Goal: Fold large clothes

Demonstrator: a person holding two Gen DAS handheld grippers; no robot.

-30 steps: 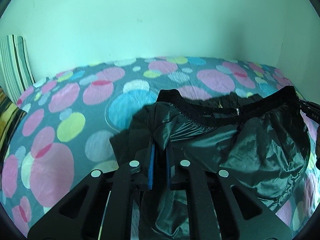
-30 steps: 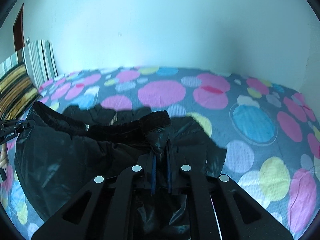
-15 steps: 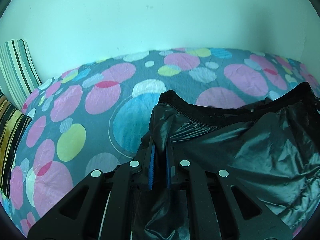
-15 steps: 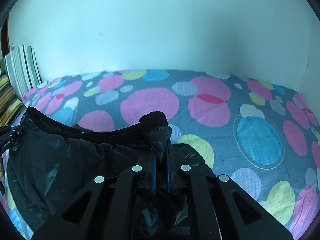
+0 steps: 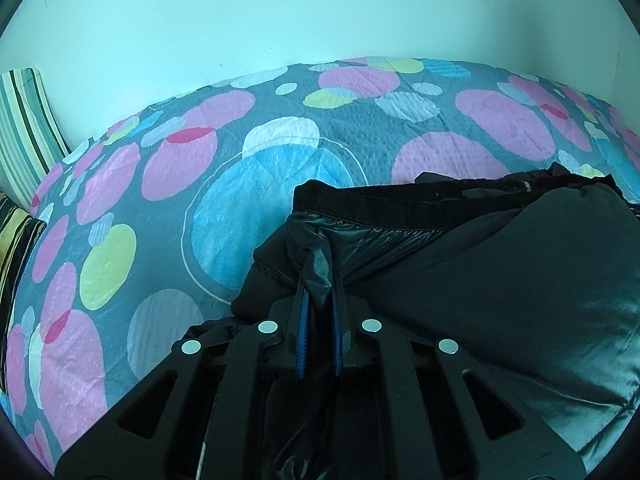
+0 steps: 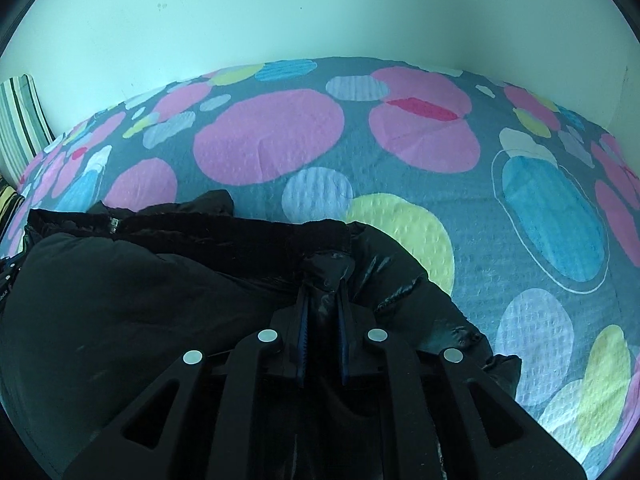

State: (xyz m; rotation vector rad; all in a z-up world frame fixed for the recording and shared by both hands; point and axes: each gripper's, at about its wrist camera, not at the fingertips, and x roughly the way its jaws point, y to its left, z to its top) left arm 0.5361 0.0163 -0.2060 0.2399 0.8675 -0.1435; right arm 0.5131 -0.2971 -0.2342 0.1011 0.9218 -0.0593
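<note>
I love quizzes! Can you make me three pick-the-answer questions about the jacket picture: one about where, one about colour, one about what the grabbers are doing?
1. Where does the jacket lie?
A on the spotty bedspread
B on a chair
C on the floor

2. What colour is the jacket?
A red
B black
C yellow

3. What are the left gripper and right gripper doing?
A both open, holding nothing
B one open, one shut
C both shut on the jacket

Answers: 1 A, bedspread shows around it. 2 B, shiny black fabric. 3 C, fabric is pinched between each pair of fingers.
</note>
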